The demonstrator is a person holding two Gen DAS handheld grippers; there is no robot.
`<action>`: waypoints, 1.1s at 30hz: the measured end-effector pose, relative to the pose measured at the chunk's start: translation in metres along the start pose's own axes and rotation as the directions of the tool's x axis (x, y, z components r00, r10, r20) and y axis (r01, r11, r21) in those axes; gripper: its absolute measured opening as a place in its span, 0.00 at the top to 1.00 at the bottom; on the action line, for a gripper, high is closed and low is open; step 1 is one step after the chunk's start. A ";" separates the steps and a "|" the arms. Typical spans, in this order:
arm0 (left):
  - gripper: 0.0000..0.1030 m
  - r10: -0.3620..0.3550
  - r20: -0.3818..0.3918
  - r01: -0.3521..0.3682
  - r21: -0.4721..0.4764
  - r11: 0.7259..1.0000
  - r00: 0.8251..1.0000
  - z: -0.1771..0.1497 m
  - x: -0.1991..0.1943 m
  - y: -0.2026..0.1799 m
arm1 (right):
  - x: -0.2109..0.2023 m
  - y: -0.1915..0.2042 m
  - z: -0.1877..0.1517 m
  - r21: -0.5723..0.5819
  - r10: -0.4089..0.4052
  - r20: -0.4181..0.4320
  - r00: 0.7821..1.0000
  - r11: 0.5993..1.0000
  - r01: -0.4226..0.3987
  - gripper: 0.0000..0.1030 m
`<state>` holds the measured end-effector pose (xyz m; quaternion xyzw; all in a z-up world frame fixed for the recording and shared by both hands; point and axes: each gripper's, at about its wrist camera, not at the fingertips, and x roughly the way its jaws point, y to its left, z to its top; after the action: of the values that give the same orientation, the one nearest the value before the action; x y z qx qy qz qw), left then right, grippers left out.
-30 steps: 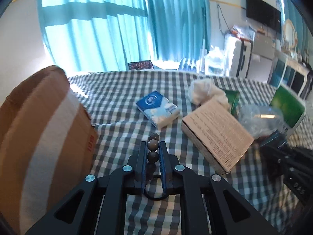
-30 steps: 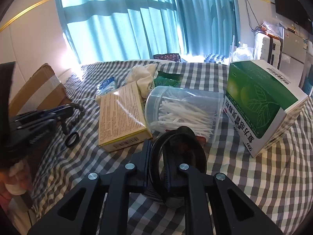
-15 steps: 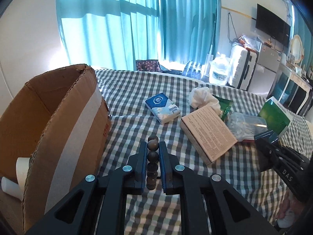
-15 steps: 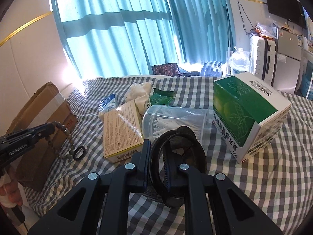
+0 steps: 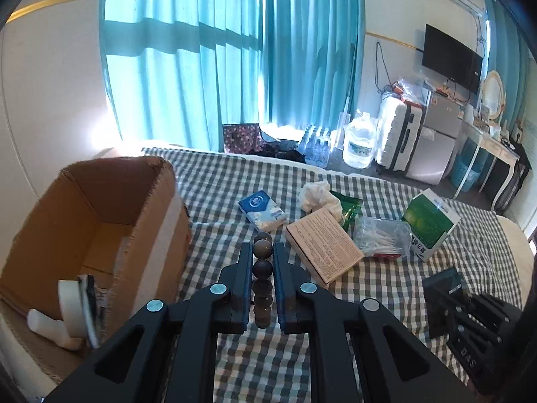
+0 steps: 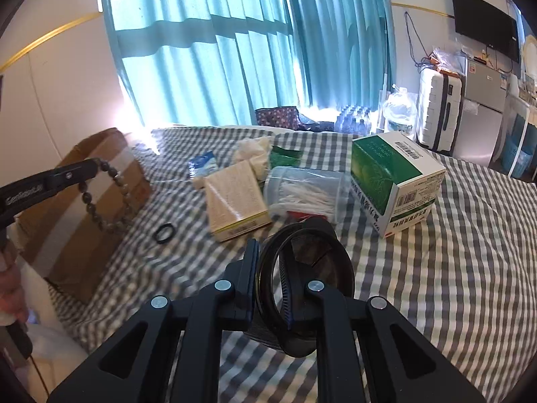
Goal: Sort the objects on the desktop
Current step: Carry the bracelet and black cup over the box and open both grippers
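My left gripper (image 5: 262, 247) is shut on a bracelet of brown beads (image 5: 262, 270). In the right wrist view that bracelet (image 6: 100, 198) hangs in a loop from the left gripper's fingers (image 6: 72, 173), in the air beside the open cardboard box (image 6: 84, 215). My right gripper (image 6: 268, 258) is shut on the rim of a black round case (image 6: 312, 258), held above the checked cloth. In the left wrist view the right gripper (image 5: 446, 299) shows at the lower right with that dark thing in it.
The cardboard box (image 5: 100, 215) holds a white tape roll (image 5: 68, 299) and a white bottle. On the checked cloth (image 5: 386, 285) lie a blue tissue pack (image 5: 261, 210), a tan box (image 5: 322, 252), a cotton swab jar (image 5: 382, 235), a green box (image 5: 431, 221), a white cloth (image 5: 317, 194) and a small black ring (image 6: 164, 232).
Both grippers have risen with their loads. The bracelet now hangs free above the cloth, and the inside of the cardboard box has come into the left wrist view.
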<state>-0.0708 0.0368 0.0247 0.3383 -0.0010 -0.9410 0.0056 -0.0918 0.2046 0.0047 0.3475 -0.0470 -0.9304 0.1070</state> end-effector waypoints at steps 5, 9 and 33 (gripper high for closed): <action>0.89 0.033 0.034 -0.033 -0.007 0.999 0.999 0.009 -0.028 0.017 | -0.035 0.025 0.005 -0.020 0.000 0.021 1.000 1.000 0.000 0.88; 0.89 0.063 0.057 -0.064 -0.001 0.998 0.996 0.013 -0.047 0.033 | -0.059 0.046 0.022 -0.026 0.021 0.042 0.999 0.999 -0.020 0.88; 0.88 0.227 0.095 -0.197 -0.253 0.947 0.969 0.019 -0.086 0.190 | -0.036 0.271 0.095 -0.339 0.243 0.080 0.967 0.919 -0.203 0.88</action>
<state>-0.0146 -0.1519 0.0954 0.2743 0.0769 -0.9471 0.1480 -0.0824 -0.0493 0.1435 0.2606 0.0628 -0.9260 0.2658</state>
